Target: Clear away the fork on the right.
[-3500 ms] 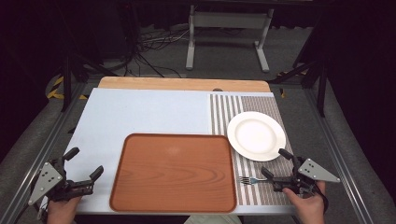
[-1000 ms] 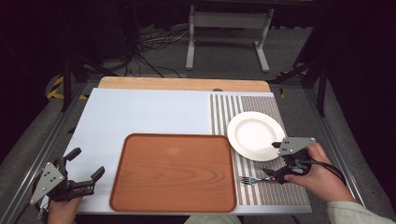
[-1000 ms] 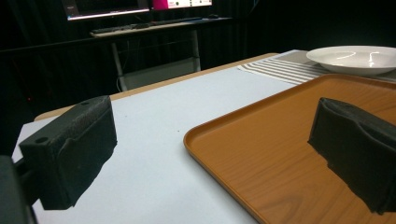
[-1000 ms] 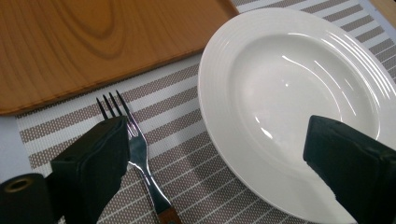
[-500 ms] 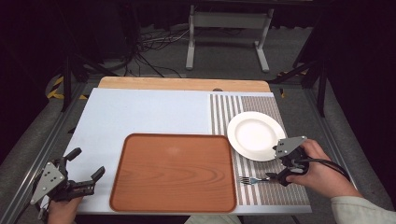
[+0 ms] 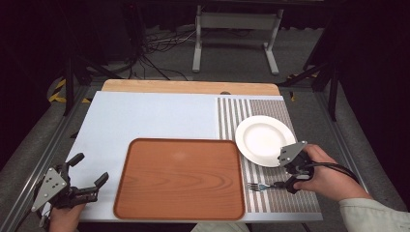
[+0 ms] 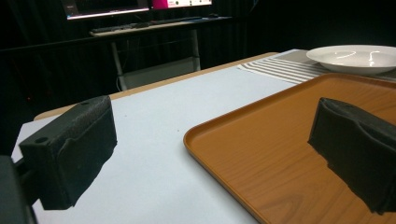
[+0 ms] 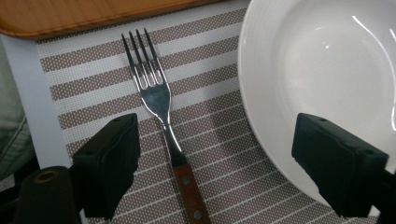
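A fork (image 8: 158,95) with a wooden handle (image 8: 187,189) lies on the striped placemat (image 6: 270,198), tines toward the brown tray (image 6: 179,179). My right gripper (image 6: 285,177) hovers over the handle end. In the right gripper view its jaws (image 8: 224,163) stand wide on either side of the handle and part of the white plate's (image 8: 322,70) rim. They have just been closing a little, and the pads touch nothing. My left gripper (image 6: 91,168) rests open at the table's front left corner, beside the tray's left edge (image 7: 219,126).
The white plate (image 6: 263,140) sits on the placemat just behind the fork and right of the tray. A pale blue mat (image 6: 145,116) covers the table's left and middle. A wooden strip (image 6: 188,87) runs along the far edge.
The right hand has come from the table's front right corner to the fork's handle, then shifted slightly over the last second. The left gripper has stayed put.
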### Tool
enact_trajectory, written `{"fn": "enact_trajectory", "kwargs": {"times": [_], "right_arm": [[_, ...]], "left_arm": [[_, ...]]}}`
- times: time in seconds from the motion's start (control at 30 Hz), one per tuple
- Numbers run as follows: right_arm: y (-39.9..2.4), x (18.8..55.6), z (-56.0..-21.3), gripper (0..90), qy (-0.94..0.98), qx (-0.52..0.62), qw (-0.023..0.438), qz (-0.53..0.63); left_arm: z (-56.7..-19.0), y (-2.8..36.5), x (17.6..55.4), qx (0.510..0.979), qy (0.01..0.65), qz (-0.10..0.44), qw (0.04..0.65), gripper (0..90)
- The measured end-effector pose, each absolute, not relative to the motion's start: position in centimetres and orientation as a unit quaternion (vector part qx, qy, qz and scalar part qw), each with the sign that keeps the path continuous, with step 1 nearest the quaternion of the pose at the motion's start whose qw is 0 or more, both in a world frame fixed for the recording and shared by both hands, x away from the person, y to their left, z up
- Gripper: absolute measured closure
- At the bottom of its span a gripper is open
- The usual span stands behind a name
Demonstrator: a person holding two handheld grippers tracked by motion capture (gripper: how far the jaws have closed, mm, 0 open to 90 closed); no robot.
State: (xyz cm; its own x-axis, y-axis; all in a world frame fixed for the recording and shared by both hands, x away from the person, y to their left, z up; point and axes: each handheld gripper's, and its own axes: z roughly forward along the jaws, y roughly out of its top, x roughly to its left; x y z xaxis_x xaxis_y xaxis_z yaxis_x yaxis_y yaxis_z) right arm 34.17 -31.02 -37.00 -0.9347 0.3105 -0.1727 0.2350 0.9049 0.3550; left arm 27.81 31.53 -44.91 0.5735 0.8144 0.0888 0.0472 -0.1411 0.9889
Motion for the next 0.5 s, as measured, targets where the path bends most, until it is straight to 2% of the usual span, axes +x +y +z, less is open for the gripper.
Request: {"fn": "enact_trajectory", "kwargs": {"times": [0.23,0.37,0.5], "right_arm": [[-30.6,34.4,-37.5,18.3,0.977,0.122,0.096,0.145],[-30.6,34.3,-38.0,23.1,0.981,0.121,0.084,0.13],[-30.6,34.4,-38.6,22.5,0.986,0.099,0.077,0.114]], "left_arm": [[-44.9,31.4,27.9,0.679,0.317,0.333,0.572,1.6],[-44.9,31.5,27.8,0.677,0.318,0.334,0.573,1.6],[-44.9,31.5,27.8,0.677,0.318,0.335,0.573,1.6]]}}
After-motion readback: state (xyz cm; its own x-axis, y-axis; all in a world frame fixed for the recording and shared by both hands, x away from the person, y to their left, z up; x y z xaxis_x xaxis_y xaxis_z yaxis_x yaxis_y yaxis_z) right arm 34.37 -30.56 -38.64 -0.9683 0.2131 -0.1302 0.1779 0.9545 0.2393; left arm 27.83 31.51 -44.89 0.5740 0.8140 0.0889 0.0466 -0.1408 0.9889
